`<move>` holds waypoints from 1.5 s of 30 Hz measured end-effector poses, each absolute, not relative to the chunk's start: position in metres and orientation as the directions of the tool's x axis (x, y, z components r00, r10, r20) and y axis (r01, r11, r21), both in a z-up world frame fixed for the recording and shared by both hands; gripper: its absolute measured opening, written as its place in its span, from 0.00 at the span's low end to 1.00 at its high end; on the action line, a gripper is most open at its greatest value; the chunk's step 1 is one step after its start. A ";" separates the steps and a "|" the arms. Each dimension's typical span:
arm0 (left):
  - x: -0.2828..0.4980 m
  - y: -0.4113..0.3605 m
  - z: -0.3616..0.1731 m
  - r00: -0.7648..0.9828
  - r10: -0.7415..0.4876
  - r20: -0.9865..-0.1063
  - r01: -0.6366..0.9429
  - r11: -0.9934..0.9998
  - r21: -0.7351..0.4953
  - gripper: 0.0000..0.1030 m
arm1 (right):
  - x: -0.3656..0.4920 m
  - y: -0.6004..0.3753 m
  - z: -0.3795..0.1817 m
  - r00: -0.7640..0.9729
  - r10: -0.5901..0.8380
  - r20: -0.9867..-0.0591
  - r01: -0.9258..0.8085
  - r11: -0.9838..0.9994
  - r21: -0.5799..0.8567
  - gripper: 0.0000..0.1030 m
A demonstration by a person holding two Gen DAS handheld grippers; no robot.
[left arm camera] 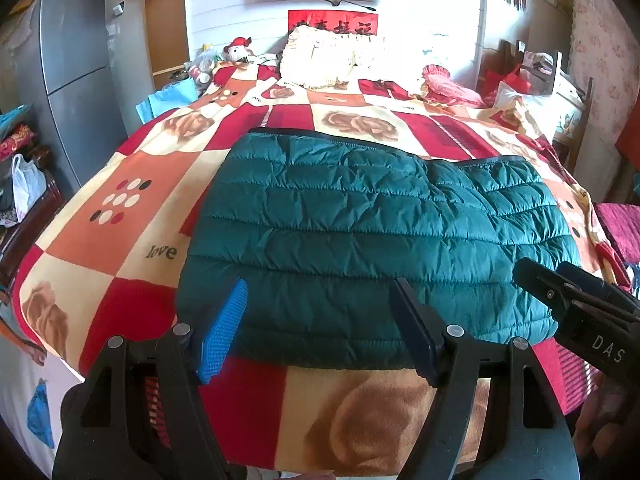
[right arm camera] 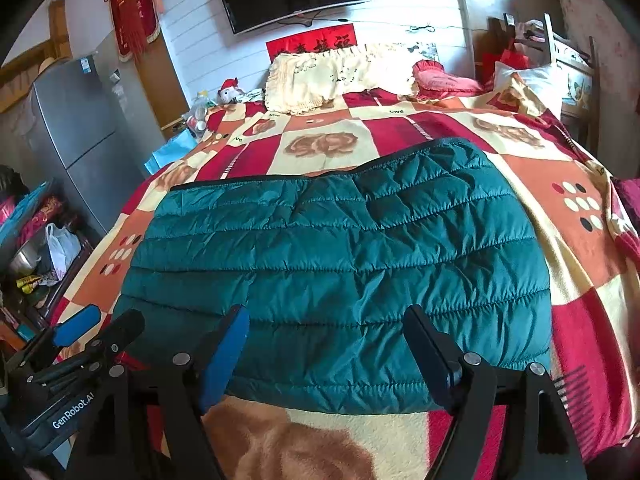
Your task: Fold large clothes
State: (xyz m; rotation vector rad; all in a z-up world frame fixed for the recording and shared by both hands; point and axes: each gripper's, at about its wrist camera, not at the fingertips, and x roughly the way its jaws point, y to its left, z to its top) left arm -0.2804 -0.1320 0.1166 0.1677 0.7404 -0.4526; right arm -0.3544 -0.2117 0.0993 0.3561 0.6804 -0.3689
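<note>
Lying folded just ahead of both tools, one teal quilted puffer jacket (left arm camera: 372, 236) rests on the checkered blanket (left arm camera: 120, 236), its sleeves and collar hidden. The left gripper (left arm camera: 320, 328) and right gripper (right arm camera: 328, 356), two in all, gape wide and empty over its near hem.

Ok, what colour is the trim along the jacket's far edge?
Black, against the teal quilted jacket; the trim shows best in the right wrist view.
</note>
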 end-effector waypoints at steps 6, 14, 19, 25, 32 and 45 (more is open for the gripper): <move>-0.281 -0.131 0.117 0.645 -0.341 -0.684 0.456 0.890 -0.013 0.72 | -0.354 -0.210 0.098 0.715 -0.208 -0.668 0.438 0.877 0.196 0.75; -0.282 -0.129 0.117 0.644 -0.345 -0.683 0.456 0.890 -0.020 0.72 | -0.353 -0.210 0.096 0.711 -0.201 -0.674 0.441 0.873 0.206 0.75; -0.282 -0.129 0.117 0.644 -0.344 -0.683 0.456 0.890 -0.018 0.72 | -0.353 -0.211 0.096 0.711 -0.200 -0.674 0.441 0.873 0.206 0.75; -0.282 -0.129 0.116 0.645 -0.343 -0.683 0.455 0.890 -0.017 0.72 | -0.353 -0.211 0.096 0.711 -0.197 -0.675 0.441 0.873 0.210 0.75; -0.283 -0.129 0.116 0.641 -0.342 -0.687 0.454 0.891 -0.020 0.72 | -0.354 -0.211 0.093 0.707 -0.191 -0.681 0.441 0.872 0.214 0.75; -0.283 -0.134 0.113 0.636 -0.343 -0.692 0.458 0.889 -0.019 0.72 | -0.352 -0.214 0.092 0.704 -0.185 -0.686 0.446 0.867 0.223 0.75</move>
